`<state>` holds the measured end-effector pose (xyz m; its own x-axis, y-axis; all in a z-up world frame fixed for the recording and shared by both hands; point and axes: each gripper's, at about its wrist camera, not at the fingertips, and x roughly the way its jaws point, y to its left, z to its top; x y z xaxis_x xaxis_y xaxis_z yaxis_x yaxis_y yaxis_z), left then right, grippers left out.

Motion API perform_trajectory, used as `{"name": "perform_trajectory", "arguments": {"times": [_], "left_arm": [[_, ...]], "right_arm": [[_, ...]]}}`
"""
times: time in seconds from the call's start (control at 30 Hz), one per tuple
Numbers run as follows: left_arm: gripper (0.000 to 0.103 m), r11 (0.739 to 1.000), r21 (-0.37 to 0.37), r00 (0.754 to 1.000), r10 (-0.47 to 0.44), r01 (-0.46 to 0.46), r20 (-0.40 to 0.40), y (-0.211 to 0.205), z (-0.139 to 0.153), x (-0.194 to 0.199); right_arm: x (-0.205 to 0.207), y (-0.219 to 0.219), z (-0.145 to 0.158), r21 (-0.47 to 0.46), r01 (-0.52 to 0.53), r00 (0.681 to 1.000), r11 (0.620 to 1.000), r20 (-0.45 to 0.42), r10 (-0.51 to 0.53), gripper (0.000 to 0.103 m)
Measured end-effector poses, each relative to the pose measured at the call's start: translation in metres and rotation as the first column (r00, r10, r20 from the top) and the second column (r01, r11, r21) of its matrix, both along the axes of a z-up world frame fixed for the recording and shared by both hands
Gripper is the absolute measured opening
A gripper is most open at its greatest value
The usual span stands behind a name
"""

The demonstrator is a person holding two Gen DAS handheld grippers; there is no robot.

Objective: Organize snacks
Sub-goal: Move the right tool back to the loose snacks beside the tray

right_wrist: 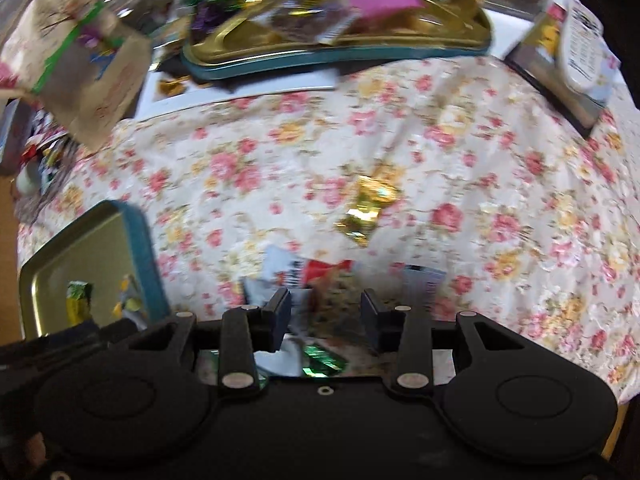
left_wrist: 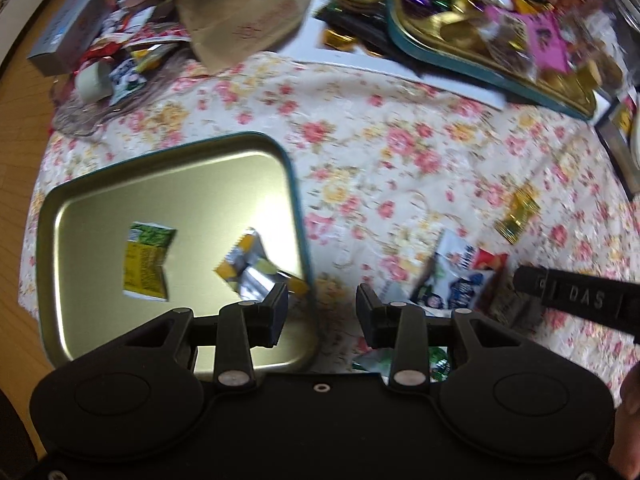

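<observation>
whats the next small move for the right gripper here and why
Probably lower the right gripper onto the small pile of packets just ahead of it. Its jaws stand apart with nothing gripped, the near tin tray holds only two packets, and loose snacks lie on the floral cloth.

Near tray (left_wrist: 72,216) lies left on my table (left_wrist: 380,152), two snack packets (left_wrist: 146,260) in it. Loose packets (left_wrist: 460,276) right of it. Full tray (left_wrist: 500,76) behind; paper bag (left_wrist: 244,8) back left.
</observation>
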<state>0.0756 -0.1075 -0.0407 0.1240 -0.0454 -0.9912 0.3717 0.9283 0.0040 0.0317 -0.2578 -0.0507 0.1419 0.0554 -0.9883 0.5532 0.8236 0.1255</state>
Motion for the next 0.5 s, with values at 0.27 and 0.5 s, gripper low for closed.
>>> {"name": "perform_trajectory", "arguments": {"times": [0.27,0.5], "left_arm": [[0.047,0.997,0.011,0.997,-0.071,0.071,-0.035,-0.024,-0.011,-0.017],[0.047,0.997,0.009,0.996,-0.077,0.077,-0.040,-0.031,-0.013,-0.018]], "right_arm": [[-0.025,-0.033,-0.029,-0.047,0.093,0.992,0.995,-0.080,-0.097,0.041],[-0.026,-0.036,-0.050,-0.074,0.104,0.988,0.992,-0.104,-0.112,0.041]]}}
